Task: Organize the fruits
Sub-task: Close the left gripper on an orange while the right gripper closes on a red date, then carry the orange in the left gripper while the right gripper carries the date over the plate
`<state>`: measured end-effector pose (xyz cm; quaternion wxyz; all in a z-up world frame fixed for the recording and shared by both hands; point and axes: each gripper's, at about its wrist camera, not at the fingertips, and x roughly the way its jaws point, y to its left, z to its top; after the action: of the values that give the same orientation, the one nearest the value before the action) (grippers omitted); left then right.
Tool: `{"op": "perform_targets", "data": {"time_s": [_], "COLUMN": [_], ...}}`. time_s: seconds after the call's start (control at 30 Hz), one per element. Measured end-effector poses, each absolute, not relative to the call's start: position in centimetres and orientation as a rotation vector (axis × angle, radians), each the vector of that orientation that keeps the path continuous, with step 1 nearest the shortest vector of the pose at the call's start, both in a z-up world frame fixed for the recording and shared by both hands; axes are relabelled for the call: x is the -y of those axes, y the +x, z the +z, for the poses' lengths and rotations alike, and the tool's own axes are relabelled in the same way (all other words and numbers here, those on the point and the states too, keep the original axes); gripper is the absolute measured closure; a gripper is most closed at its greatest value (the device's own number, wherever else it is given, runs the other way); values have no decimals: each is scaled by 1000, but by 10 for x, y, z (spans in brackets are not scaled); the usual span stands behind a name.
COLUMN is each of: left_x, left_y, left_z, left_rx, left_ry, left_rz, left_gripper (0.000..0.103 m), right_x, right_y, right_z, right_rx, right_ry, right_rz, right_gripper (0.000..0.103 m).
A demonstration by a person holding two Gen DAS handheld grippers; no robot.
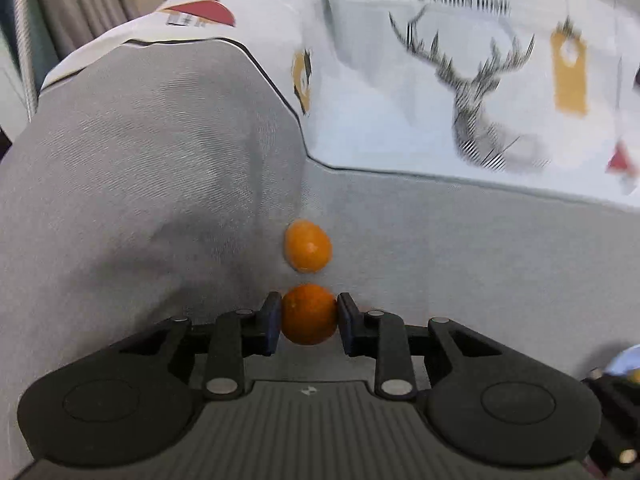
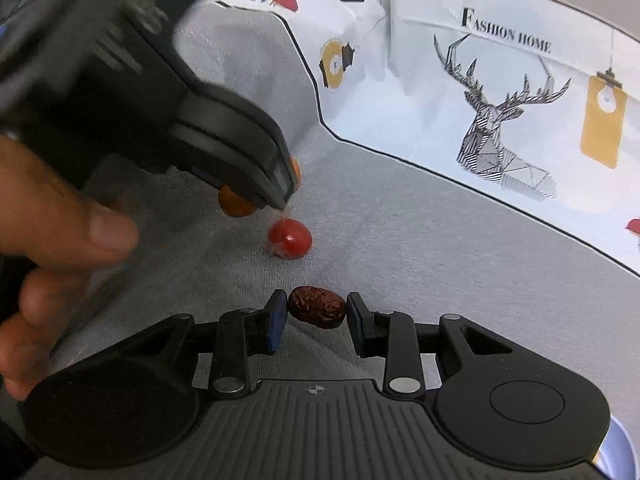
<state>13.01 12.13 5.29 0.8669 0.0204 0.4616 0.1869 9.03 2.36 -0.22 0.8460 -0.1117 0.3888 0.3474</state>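
In the left wrist view my left gripper [image 1: 309,314] is shut on a small orange fruit [image 1: 309,316], held between its pads. A second orange fruit [image 1: 307,245] lies on the grey fabric just beyond it. In the right wrist view my right gripper [image 2: 317,308] has its pads on either side of a wrinkled dark red date [image 2: 318,306], closed around it with a small gap showing on the right. A red cherry tomato [image 2: 289,238] lies on the fabric ahead. The left gripper [image 2: 276,192] shows at upper left, with an orange fruit [image 2: 236,204] under it.
A grey fabric surface [image 2: 420,264] lies under everything, rising in a fold [image 1: 140,160] at left. A white patterned cloth with a deer print [image 2: 504,120] borders the far side. A hand [image 2: 52,216] holds the left gripper. A pale blue rim [image 2: 618,456] shows at lower right.
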Motion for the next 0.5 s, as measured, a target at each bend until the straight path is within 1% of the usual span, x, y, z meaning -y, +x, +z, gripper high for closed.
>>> {"op": "perform_targets", "data": {"time_s": [0.1, 0.3, 0.5], "left_x": [-126, -140, -138], "left_y": [110, 68, 52], "left_z": [62, 54, 39], "left_rx": [-951, -1045, -1155], "left_ry": [-84, -359, -413], "left_rz": [329, 201, 137], "left_gripper": [71, 71, 70], "right_x": [-11, 13, 33], "right_y": [77, 47, -1], "right_z": [5, 18, 31], "right_rx": [-809, -828, -851], "right_ry": [-247, -243, -251], "right_rz": [721, 707, 756], "right_gripper": [69, 69, 69]}}
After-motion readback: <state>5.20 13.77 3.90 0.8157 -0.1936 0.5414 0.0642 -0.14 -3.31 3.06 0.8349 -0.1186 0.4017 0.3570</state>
